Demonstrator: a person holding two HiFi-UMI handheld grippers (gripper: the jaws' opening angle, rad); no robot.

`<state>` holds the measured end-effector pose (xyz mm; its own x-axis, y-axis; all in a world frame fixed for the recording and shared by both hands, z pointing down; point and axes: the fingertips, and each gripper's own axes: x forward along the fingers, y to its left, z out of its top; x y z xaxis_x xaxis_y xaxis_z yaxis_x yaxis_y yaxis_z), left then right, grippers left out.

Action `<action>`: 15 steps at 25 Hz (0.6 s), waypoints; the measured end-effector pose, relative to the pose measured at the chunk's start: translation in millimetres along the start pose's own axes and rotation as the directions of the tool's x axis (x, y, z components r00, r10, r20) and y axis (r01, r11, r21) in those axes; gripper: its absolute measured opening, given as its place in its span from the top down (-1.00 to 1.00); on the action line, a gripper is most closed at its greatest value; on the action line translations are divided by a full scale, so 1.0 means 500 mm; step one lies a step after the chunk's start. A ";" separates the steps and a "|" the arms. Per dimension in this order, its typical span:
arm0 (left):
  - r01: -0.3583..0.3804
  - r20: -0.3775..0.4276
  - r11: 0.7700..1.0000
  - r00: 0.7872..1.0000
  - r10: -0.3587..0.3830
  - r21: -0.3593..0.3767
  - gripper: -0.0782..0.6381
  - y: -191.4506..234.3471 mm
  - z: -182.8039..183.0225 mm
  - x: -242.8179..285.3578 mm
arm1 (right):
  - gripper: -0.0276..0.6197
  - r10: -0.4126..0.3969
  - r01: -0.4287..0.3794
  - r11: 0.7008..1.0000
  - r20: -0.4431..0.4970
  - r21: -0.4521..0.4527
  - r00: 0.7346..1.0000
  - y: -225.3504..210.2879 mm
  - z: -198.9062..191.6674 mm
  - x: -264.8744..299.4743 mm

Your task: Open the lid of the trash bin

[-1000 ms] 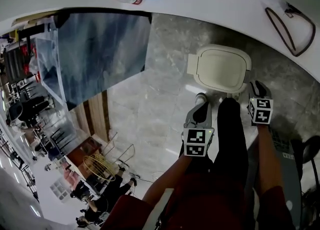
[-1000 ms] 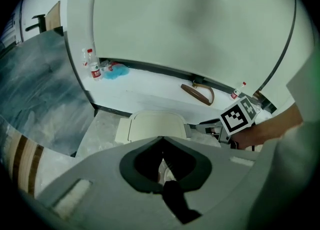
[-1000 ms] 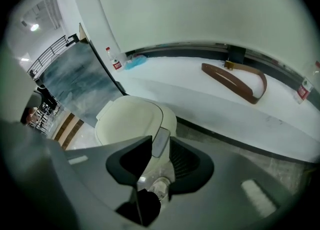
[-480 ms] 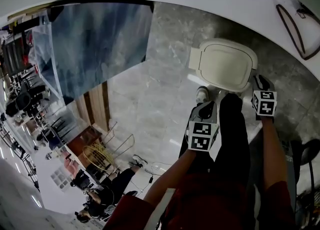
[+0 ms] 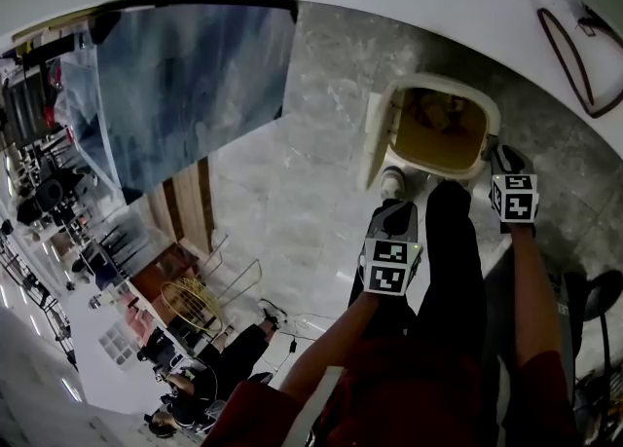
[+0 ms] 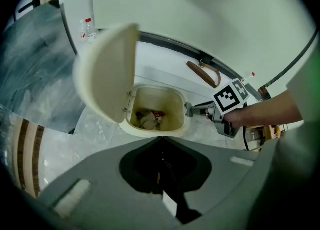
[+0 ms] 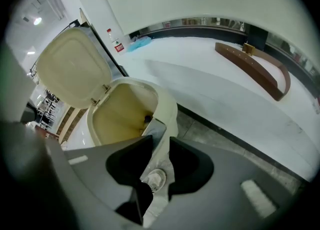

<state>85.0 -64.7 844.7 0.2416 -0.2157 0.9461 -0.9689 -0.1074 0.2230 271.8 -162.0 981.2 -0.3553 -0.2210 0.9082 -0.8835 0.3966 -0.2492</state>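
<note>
The cream plastic trash bin (image 6: pixel 155 133) stands on the floor with its cream oval lid (image 6: pixel 107 71) raised. The right gripper (image 7: pixel 157 141) has its fingers apart astride the rim. The left gripper (image 6: pixel 161 140) has its fingers together and empty. Withdraw gently so the lid stays up.

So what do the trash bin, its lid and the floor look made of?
The trash bin and lid: cream moulded plastic by the look, smooth, semi-matte, with rounded edges and a moulded hinge. The floor: probably polished stone or marble-look tile, grey veining and bright reflections.
</note>
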 end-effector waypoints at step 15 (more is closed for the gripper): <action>-0.002 0.044 1.000 0.999 0.001 0.021 0.77 0.016 0.005 -0.050 | 0.53 -0.058 0.058 0.997 0.004 0.055 0.998 0.006 0.007 -0.029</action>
<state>71.5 -62.7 822.2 0.2429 -0.2586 0.9349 -0.9680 -0.1276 0.2162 273.0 -160.5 966.4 -0.3048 -0.2469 0.9199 -0.9180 0.3334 -0.2147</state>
